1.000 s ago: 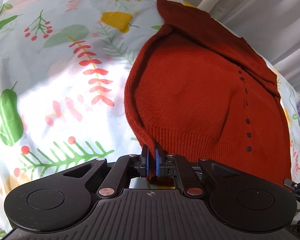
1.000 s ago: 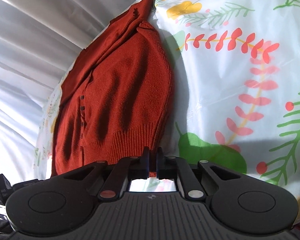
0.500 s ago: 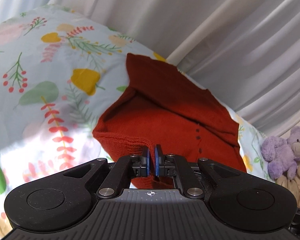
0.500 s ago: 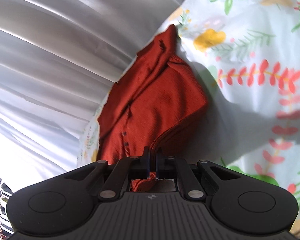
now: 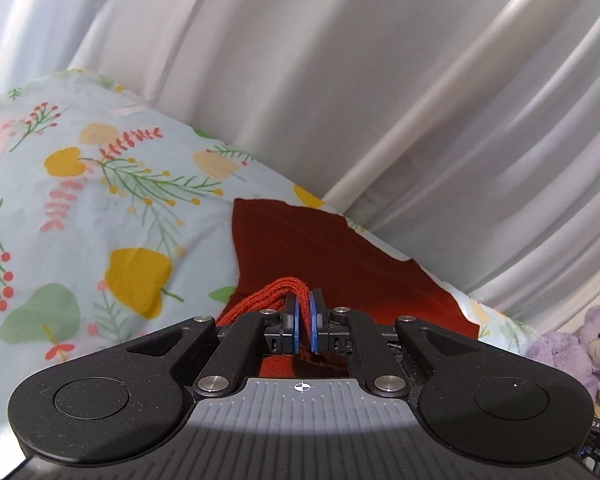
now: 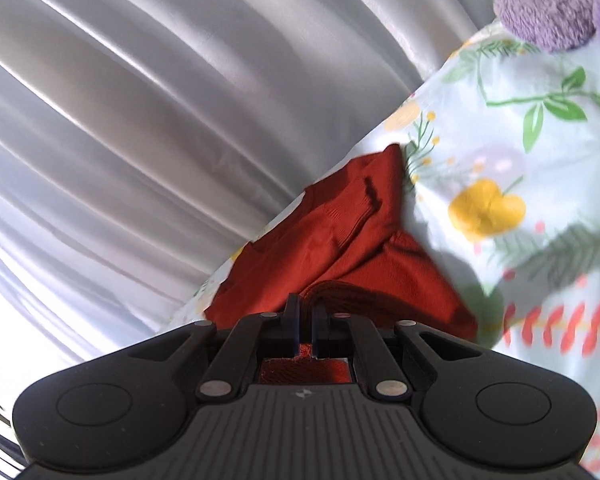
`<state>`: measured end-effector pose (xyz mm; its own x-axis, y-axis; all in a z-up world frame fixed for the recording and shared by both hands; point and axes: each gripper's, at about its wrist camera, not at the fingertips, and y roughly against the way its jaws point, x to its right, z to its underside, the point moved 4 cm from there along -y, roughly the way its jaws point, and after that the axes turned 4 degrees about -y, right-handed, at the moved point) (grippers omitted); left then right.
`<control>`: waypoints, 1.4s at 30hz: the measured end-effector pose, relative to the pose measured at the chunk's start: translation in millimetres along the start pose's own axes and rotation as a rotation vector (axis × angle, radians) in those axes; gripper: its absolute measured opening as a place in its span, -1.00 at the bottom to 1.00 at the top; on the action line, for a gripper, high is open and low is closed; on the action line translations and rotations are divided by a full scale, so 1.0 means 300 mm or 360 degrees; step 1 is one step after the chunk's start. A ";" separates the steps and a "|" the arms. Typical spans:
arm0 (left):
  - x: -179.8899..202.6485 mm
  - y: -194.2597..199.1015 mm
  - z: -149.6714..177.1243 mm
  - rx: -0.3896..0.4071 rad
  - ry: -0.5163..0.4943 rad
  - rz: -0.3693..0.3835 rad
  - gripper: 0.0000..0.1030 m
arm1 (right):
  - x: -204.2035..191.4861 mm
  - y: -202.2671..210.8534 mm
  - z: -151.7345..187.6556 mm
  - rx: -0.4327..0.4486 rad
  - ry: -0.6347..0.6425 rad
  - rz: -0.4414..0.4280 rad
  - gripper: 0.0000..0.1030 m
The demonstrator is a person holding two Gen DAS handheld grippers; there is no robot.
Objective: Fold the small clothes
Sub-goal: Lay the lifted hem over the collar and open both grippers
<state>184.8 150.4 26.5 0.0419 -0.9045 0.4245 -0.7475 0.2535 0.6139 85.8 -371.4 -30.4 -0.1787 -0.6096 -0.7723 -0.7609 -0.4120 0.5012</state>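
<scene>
A rust-red knitted sweater lies on a floral bedsheet, its far part flat toward the curtain. My left gripper is shut on the ribbed hem, which bunches up just left of the blue pads. In the right wrist view the sweater is doubled over, with its lifted near edge curling over the flat part. My right gripper is shut on that hem edge; red knit shows between and below the fingers. Both grippers hold the hem raised above the bed.
A white pleated curtain hangs behind the bed. A purple plush bear sits at the right in the left wrist view, and it shows at the top right of the right wrist view. The floral sheet spreads to the right.
Both grippers have lifted the hem off the sheet and carried it toward the sweater's far end. The views tilted up, so the curtain now fills most of each.
</scene>
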 end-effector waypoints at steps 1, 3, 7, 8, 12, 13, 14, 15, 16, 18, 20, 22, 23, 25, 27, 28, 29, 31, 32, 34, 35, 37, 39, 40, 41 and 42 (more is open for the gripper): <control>-0.001 -0.029 -0.007 -0.0012 -0.0023 -0.0018 -0.87 | 0.002 -0.025 -0.018 0.0013 0.0019 0.0042 -0.92; -0.002 -0.091 -0.012 -0.0039 -0.0079 -0.0068 -0.87 | 0.012 -0.084 -0.046 0.0019 0.0053 0.0094 -0.92; -0.004 -0.219 0.003 -0.0128 -0.0208 -0.0179 -0.87 | 0.004 -0.223 -0.063 0.0007 0.0272 0.0280 -0.92; -0.004 -0.248 0.012 -0.0150 -0.0239 -0.0205 -0.87 | 0.003 -0.256 -0.062 -0.0010 0.0317 0.0311 -0.92; -0.020 -0.334 0.044 -0.0242 -0.0313 -0.0256 -0.84 | 0.013 -0.350 -0.046 -0.0073 0.0468 0.0425 -0.90; -0.033 -0.340 0.044 -0.0247 -0.0284 -0.0257 -0.76 | 0.015 -0.360 -0.046 -0.0073 0.0491 0.0452 -0.88; -0.053 -0.340 0.040 -0.0237 -0.0240 -0.0261 -0.68 | 0.017 -0.360 -0.051 -0.0056 0.0505 0.0469 -0.88; -0.073 -0.335 0.033 -0.0215 -0.0205 -0.0285 -0.59 | 0.019 -0.354 -0.058 -0.0022 0.0509 0.0483 -0.82; -0.094 -0.323 0.023 -0.0191 -0.0181 -0.0311 -0.47 | 0.023 -0.341 -0.070 0.0015 0.0511 0.0495 -0.69; -0.128 -0.300 0.005 -0.0156 -0.0175 -0.0310 -0.46 | 0.030 -0.310 -0.087 0.0080 0.0531 0.0500 -0.44; -0.143 -0.293 0.008 -0.0174 -0.0203 -0.0244 -0.11 | 0.037 -0.300 -0.086 0.0075 0.0602 0.0483 -0.24; -0.144 -0.304 0.031 -0.0221 -0.0242 -0.0174 0.06 | 0.047 -0.320 -0.071 -0.0017 0.0673 0.0468 -0.15; -0.138 -0.315 0.044 -0.0251 -0.0275 -0.0151 0.06 | 0.053 -0.332 -0.064 -0.0059 0.0687 0.0458 -0.15; -0.121 -0.346 0.069 -0.0294 -0.0339 -0.0128 0.07 | 0.051 -0.355 -0.046 -0.0129 0.0727 0.0426 -0.12; -0.099 -0.371 0.085 -0.0315 -0.0379 -0.0112 0.07 | 0.043 -0.372 -0.036 -0.0143 0.0803 0.0443 -0.02; -0.087 -0.382 0.091 -0.0321 -0.0397 -0.0102 0.06 | 0.042 -0.385 -0.033 -0.0149 0.0829 0.0462 -0.02; -0.075 -0.390 0.095 -0.0317 -0.0417 -0.0093 0.02 | 0.041 -0.396 -0.032 -0.0154 0.0847 0.0474 -0.02; -0.053 -0.399 0.096 -0.0291 -0.0468 -0.0106 0.01 | 0.035 -0.417 -0.029 -0.0171 0.0874 0.0478 -0.03; -0.046 -0.403 0.095 -0.0287 -0.0485 -0.0114 -0.06 | 0.028 -0.424 -0.026 -0.0171 0.0898 0.0481 -0.04; -0.034 -0.405 0.092 -0.0270 -0.0526 -0.0140 -0.24 | 0.013 -0.434 -0.018 -0.0157 0.0967 0.0505 -0.28; -0.026 -0.403 0.092 -0.0263 -0.0558 -0.0155 -0.30 | 0.004 -0.437 -0.014 -0.0146 0.0998 0.0523 -0.42; -0.013 -0.398 0.097 -0.0255 -0.0615 -0.0151 -0.38 | -0.011 -0.441 -0.009 -0.0130 0.1046 0.0546 -0.60; 0.000 -0.396 0.104 -0.0259 -0.0651 -0.0139 -0.49 | -0.025 -0.441 -0.001 -0.0118 0.1092 0.0558 -0.75; 0.007 -0.397 0.108 -0.0261 -0.0668 -0.0143 -0.49 | -0.033 -0.440 0.004 -0.0114 0.1122 0.0561 -0.78; 0.011 -0.402 0.111 -0.0267 -0.0685 -0.0145 -0.49 | -0.042 -0.439 0.010 -0.0116 0.1145 0.0549 -0.78; 0.011 -0.409 0.113 -0.0275 -0.0690 -0.0148 -0.48 | -0.048 -0.438 0.015 -0.0121 0.1161 0.0537 -0.78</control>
<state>254.3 104.6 -70.0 -0.2046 -0.9765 0.0678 -0.6309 0.1845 0.7536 185.3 -305.5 -87.0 0.0809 -0.9870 -0.1387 -0.6896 -0.1560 0.7072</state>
